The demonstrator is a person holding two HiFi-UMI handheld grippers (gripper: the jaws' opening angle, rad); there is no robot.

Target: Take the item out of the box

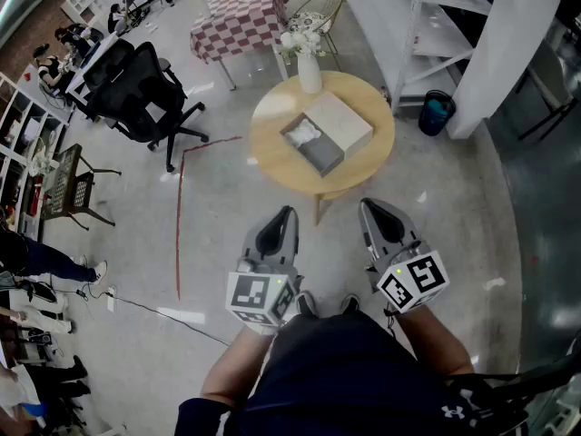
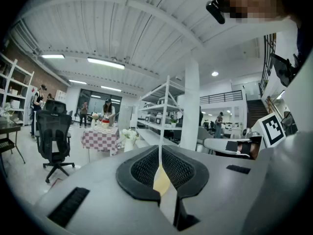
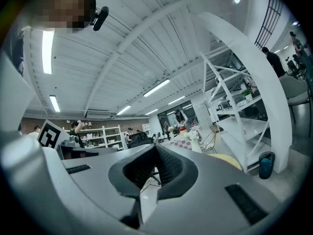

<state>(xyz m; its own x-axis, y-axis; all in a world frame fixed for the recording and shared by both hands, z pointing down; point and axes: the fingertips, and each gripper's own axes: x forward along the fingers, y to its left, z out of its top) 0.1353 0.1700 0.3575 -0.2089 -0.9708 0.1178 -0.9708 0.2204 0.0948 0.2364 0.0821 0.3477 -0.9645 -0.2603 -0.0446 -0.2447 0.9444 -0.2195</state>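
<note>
From the head view, the box (image 1: pixel 338 121) lies open on the round table (image 1: pixel 270 127) with the white item (image 1: pixel 306 133) inside. It is well ahead of the left gripper (image 1: pixel 283 221) and right gripper (image 1: pixel 372 214). In the left gripper view the jaws are pressed together, empty. The right gripper view shows likewise. Reaching in carelessly might topple the vase (image 1: pixel 310 73) just beside the box.

- Open pale cardboard box (image 1: pixel 345 121) on round light-wood table (image 1: pixel 272 148): crumpled white contents (image 1: pixel 304 132) in grey interior too small to identify.
- Table base mostly hidden under top. One leg (image 1: pixel 318 209) shows at near edge.
- Near side of table: person's hands hidden under left gripper (image 1: pixel 287 214) and right gripper (image 1: pixel 367 205). Dark-clothed torso (image 1: pixel 345 371) cut by bottom edge.
- Far left of table: standing people (image 1: pixel 32 257) cut by picture edge.
- Left gripper view: table hidden save for yellow sliver between jaw bodies.
- Right gripper view: only table rim shows past jaw.
</note>
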